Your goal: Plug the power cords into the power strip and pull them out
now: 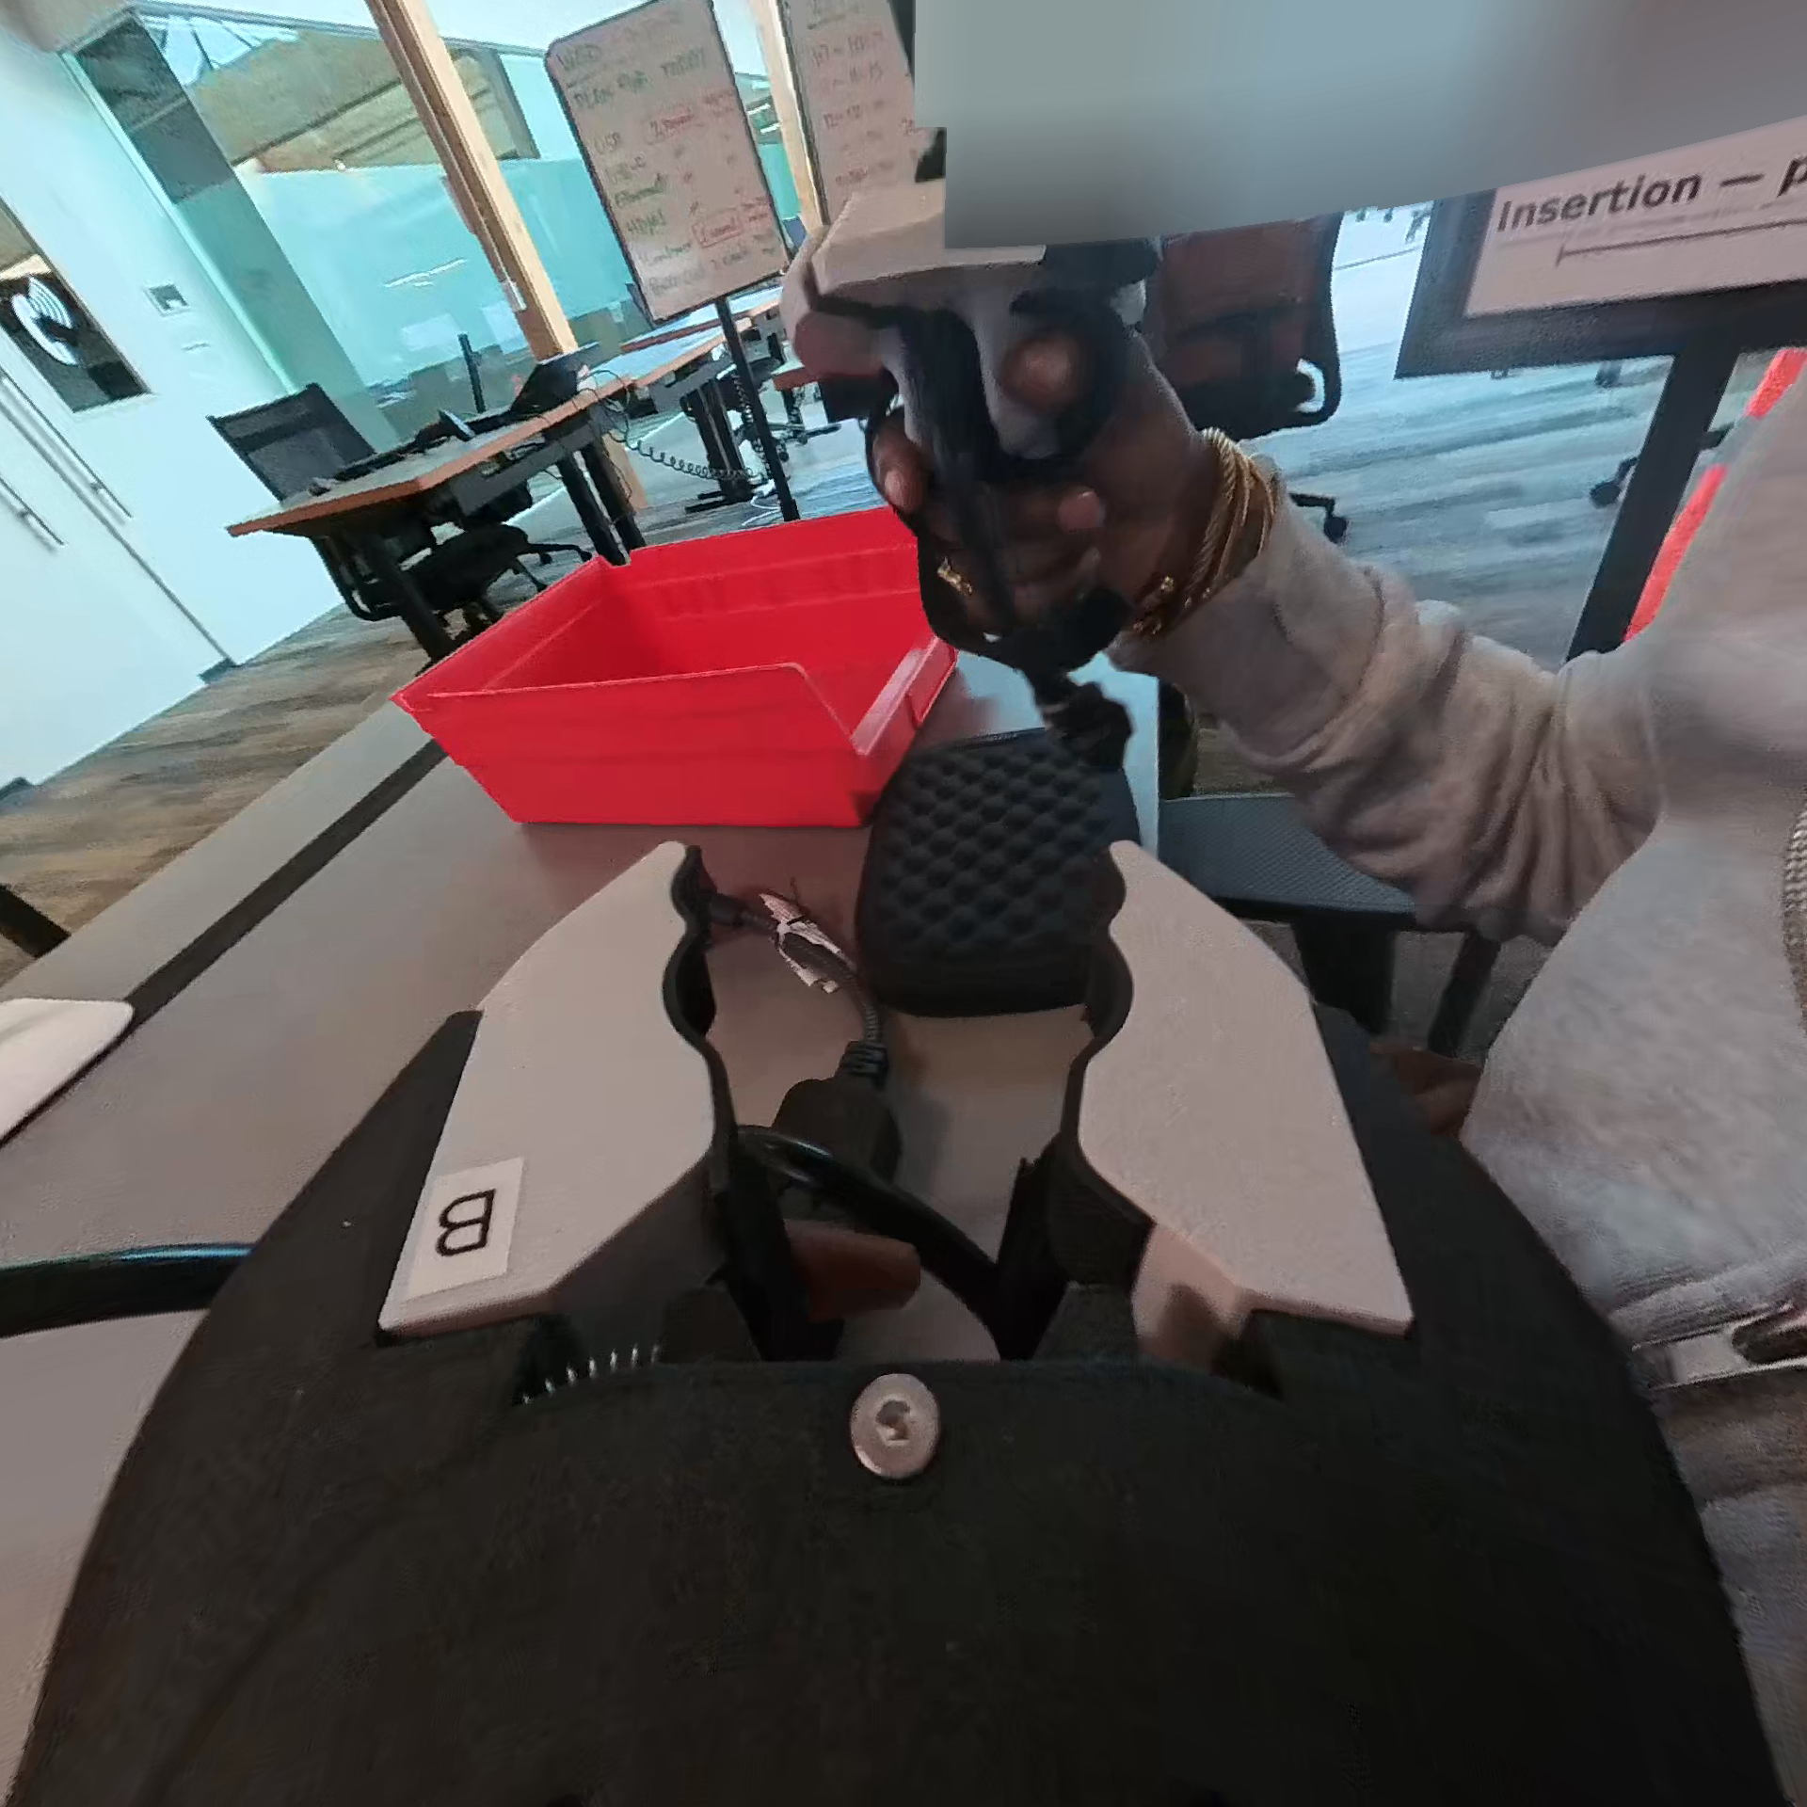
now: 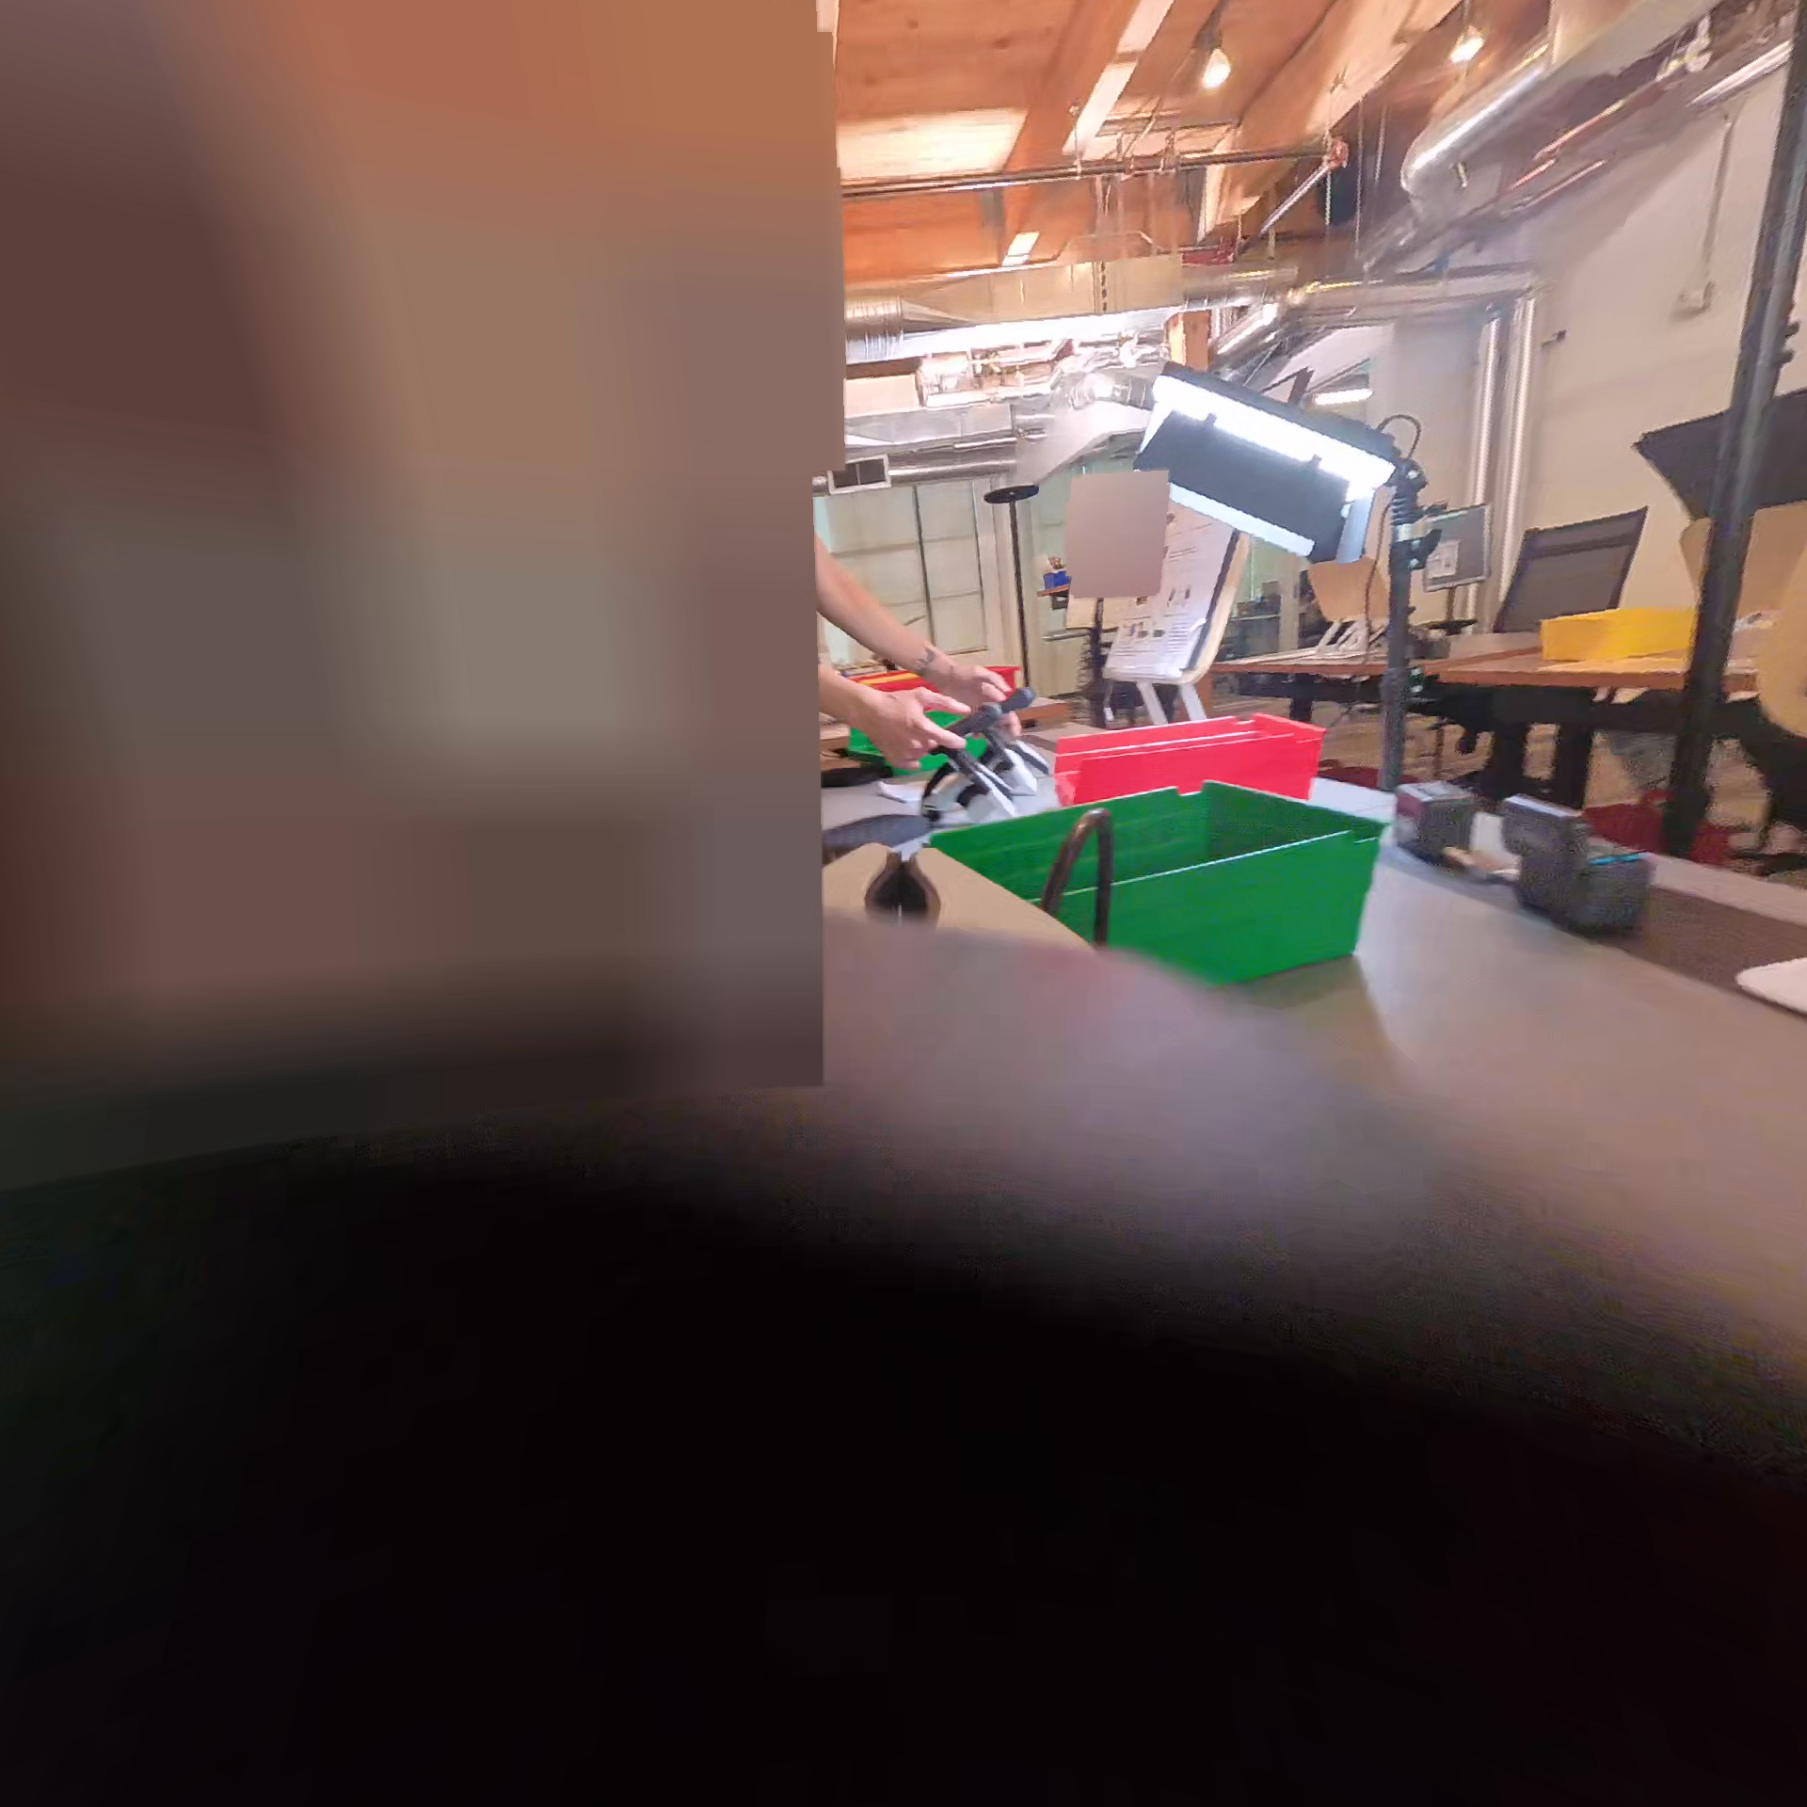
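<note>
The black power cord (image 1: 860, 1085) lies on the table (image 1: 244, 978) between your left gripper's (image 1: 900, 939) wide-spread fingers, untouched. Your right gripper (image 1: 939, 254), raised above the red bin (image 1: 684, 724), is half masked, so its grip can't be told; its own view is mostly dark blur.

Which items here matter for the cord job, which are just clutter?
Job:
- black plug and its cord, between the left gripper fingers
- right gripper, raised in a hand; power strip not identifiable

Clutter:
- red bin
- green bin
- black quilted pouch
- yellow bin
</note>
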Demonstrator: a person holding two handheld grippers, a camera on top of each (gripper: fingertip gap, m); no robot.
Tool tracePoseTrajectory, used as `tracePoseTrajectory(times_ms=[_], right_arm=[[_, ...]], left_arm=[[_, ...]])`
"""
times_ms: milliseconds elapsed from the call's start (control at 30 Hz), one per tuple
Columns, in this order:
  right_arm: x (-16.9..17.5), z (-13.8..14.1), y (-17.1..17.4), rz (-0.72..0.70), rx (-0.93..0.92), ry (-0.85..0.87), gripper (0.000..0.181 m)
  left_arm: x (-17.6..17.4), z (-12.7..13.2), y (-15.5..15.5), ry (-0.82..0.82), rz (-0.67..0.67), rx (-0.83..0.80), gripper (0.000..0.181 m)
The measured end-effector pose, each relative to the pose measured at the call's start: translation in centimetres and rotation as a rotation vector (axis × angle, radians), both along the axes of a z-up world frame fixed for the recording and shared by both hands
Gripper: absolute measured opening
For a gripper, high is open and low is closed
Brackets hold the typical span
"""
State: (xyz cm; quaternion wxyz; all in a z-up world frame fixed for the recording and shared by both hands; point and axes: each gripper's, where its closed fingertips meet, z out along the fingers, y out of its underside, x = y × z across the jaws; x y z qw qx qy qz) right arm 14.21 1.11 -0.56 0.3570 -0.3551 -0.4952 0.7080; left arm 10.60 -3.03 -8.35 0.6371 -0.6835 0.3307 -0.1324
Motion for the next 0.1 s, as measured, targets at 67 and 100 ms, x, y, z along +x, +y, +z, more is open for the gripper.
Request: tracePoseTrajectory(times_ms=[67, 100], right_arm=[[-0.1, 0.2, 0.0, 0.023, -0.048, -0.005, 0.0], [-0.2, 0.2, 0.0, 0.033, -0.066, -0.012, 0.0]], left_arm=[[0.1, 0.7, -0.3, -0.025, 0.022, -0.008, 0.073], [0.1, 1.3, -0.7, -0.03, 0.025, 0.019, 0.072]])
